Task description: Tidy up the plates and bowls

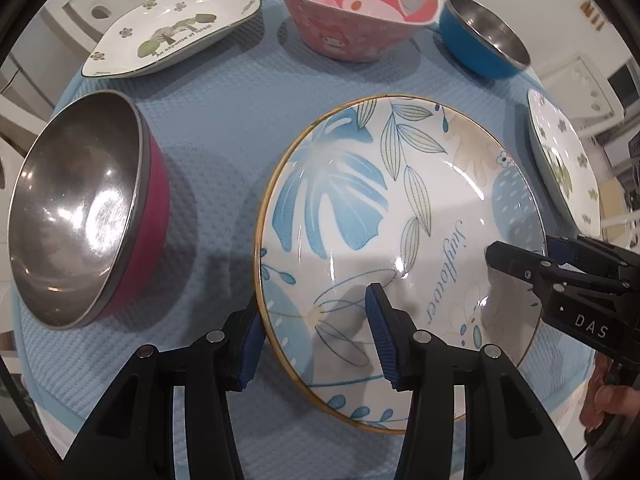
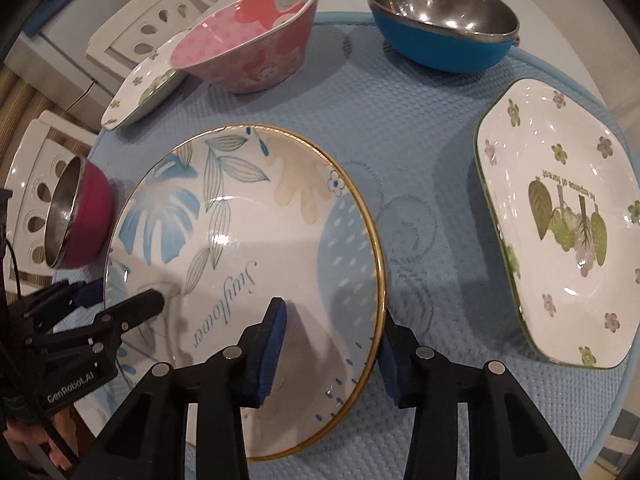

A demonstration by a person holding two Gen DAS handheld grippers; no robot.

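Left wrist view: magenta steel bowl wholly seen at left, left gripper fingers straddling leaf-patterned plate rim on blue mat; right wrist view: right gripper fingers straddling opposite rim, pad contact unclear, flowered square plate fully shown.

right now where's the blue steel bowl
The blue steel bowl sits at the mat's far edge, right of the pink bowl, beyond the leaf plate.

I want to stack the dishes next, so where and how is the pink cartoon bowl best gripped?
Probably by its rim. The pink bowl stands upright and open on the blue mat, and its walls flare outward, so a gripper coming from above can put one finger inside and one outside the wall. The near side looks clearest; the white plate sits close beside it.
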